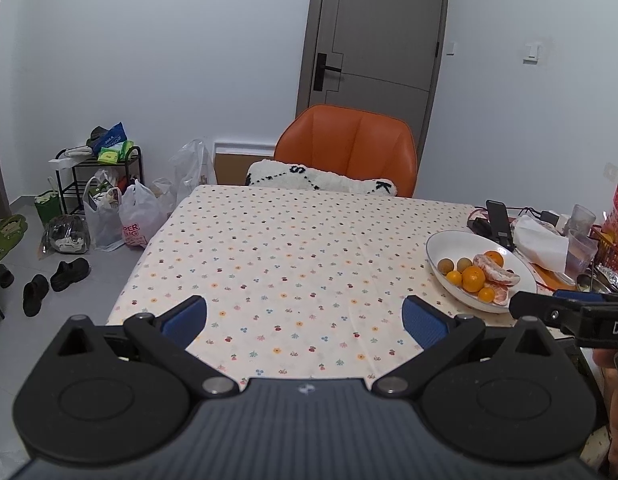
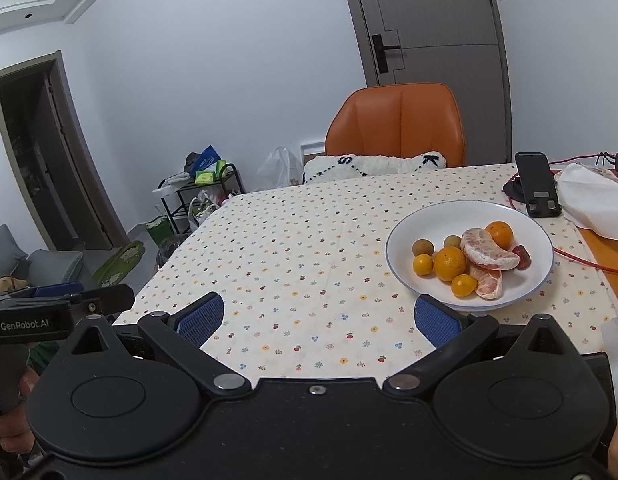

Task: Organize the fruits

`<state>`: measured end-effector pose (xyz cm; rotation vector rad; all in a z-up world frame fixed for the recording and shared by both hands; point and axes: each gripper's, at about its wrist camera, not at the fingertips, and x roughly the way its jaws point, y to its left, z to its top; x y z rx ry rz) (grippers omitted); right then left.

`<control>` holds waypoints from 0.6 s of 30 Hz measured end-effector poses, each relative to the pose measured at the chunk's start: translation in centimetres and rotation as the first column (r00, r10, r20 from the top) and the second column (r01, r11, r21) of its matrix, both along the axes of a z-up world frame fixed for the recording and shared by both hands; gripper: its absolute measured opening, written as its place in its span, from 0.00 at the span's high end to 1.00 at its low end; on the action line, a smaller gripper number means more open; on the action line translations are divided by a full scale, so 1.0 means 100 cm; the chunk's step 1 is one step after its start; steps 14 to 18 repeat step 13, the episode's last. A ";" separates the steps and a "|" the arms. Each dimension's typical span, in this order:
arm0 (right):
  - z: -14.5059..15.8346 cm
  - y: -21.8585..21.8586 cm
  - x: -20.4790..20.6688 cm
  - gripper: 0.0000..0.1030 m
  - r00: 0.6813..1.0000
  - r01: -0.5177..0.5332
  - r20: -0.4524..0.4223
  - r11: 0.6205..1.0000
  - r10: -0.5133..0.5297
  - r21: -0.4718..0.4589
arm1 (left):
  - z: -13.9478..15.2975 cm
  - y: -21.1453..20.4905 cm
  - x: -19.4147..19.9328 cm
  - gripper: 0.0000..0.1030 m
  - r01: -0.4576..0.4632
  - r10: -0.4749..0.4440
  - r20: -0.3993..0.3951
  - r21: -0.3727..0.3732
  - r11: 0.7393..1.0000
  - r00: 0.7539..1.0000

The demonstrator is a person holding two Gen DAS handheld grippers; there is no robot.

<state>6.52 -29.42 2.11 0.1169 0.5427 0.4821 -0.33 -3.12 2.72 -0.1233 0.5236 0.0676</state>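
Two black handheld grippers, the left gripper (image 1: 305, 320) and the right gripper (image 2: 319, 316), hover with fingers spread wide and empty above the flower-dotted tablecloth (image 1: 289, 248), whose broad middle lies bare. Peeled citrus segments (image 2: 487, 252) and small oranges (image 2: 451, 263) sit in the white blue-rimmed bowl (image 2: 405, 224) near the table's right edge, just beyond the right gripper's right finger.

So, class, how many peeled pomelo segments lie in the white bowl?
2: a large segment across the middle of the bowl, and a smaller one at its front. Others may be hidden underneath.
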 end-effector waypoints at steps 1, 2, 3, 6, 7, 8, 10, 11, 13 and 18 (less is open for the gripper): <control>-0.001 0.000 0.001 0.00 1.000 0.004 -0.004 1.000 -0.004 0.000 | -0.001 0.000 0.001 0.00 -0.002 0.002 -0.003 0.001 1.000 1.000; -0.002 0.000 0.001 0.00 1.000 0.005 -0.008 1.000 -0.005 0.000 | -0.001 0.001 0.001 0.00 -0.007 0.007 -0.007 0.001 1.000 1.000; -0.002 0.000 0.001 0.00 1.000 0.002 -0.009 1.000 -0.002 -0.001 | -0.002 0.001 0.000 0.00 -0.011 0.011 -0.007 -0.003 1.000 1.000; -0.002 0.000 0.000 0.00 1.000 0.000 -0.004 1.000 0.000 -0.006 | -0.002 0.000 0.000 0.00 -0.006 0.006 -0.005 -0.004 1.000 1.000; -0.003 -0.001 0.001 0.00 1.000 0.003 -0.006 1.000 -0.003 -0.003 | -0.002 -0.001 0.000 0.00 -0.004 0.004 -0.005 -0.002 1.000 1.000; -0.003 -0.003 0.002 0.00 1.000 0.006 -0.008 1.000 -0.006 0.001 | -0.002 -0.001 0.000 0.00 0.000 0.000 -0.005 -0.001 1.000 1.000; -0.005 -0.003 0.004 0.00 1.000 0.014 -0.015 1.000 -0.014 0.001 | -0.003 -0.002 0.001 0.00 0.008 -0.008 -0.008 0.000 1.000 1.000; -0.006 -0.003 0.005 0.00 1.000 0.016 -0.018 1.000 -0.016 0.001 | -0.004 -0.002 0.001 0.00 0.008 -0.008 -0.012 0.001 1.000 1.000; -0.008 -0.003 0.005 0.00 1.000 0.014 -0.021 1.000 -0.014 0.002 | -0.006 -0.002 0.002 0.00 0.004 -0.004 -0.019 0.002 1.000 1.000; -0.008 -0.003 0.005 0.00 1.000 0.014 -0.021 1.000 -0.014 0.002 | -0.006 -0.002 0.002 0.00 0.004 -0.004 -0.019 0.002 1.000 1.000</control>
